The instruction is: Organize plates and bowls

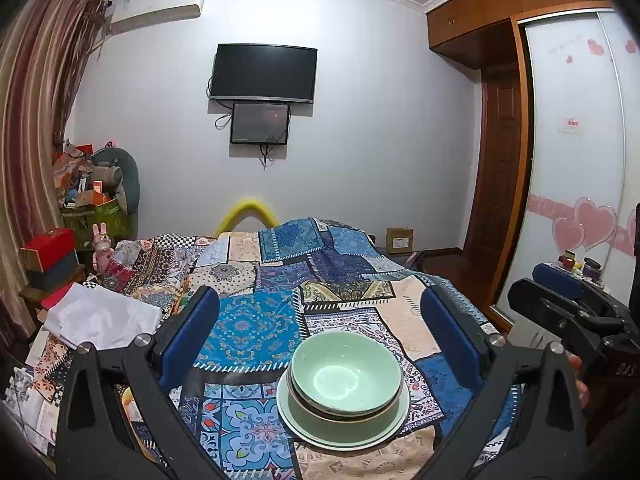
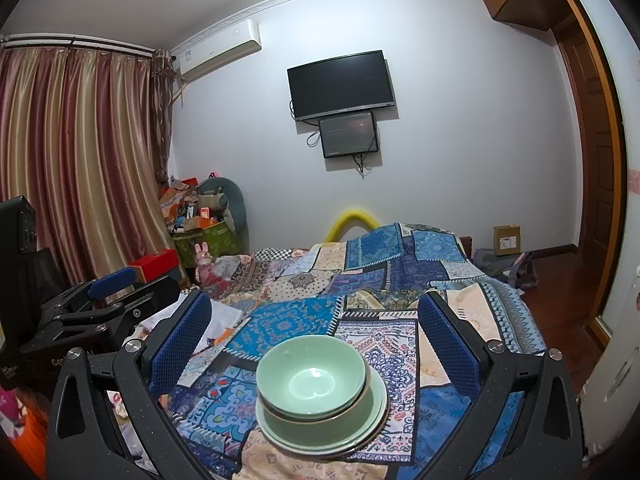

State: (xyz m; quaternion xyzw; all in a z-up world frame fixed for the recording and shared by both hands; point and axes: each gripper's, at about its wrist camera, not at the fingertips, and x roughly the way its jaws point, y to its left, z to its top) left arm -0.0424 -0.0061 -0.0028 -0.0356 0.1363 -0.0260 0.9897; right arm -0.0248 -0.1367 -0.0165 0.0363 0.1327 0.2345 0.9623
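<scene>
left gripper (image 1: pixel 320 320): jaws wide apart, holding nothing. It hangs above the bed, blue pads flanking the crockery stack in its own view without touching it.
white cloth (image 1: pixel 102 316): crumpled on the bed's left side, well apart from the stack.
patchwork bedspread (image 1: pixel 256 320): soft and wrinkled, the stack's only support.
stack: one pale green plate (image 1: pixel 306 426) at the bottom, with nested celadon bowls (image 1: pixel 346 380) on it. At least two bowls show by their rims; the exact count is unclear.
stack position: near edge of the bed, between the pads and below them in both wrist views. It sits slightly right of centre in the left view and slightly left of centre in the right view.
right gripper (image 2: pixel 320 330): jaws also wide apart and empty, hanging just short of the stack, no contact.
gripper spacing: each is seen at the edge of the other's view, side by side and close.
task status: judged near done, since bowls are nested on the plate and no loose crockery is visible.
risk 1: soft bedding could tilt the stack if pressed or nudged.
risk 2: glazed rims could slip from the pads under a one-sided pinch, and the top bowl could slide off.
risk 3: the two tools could collide if both close in on the stack.
</scene>
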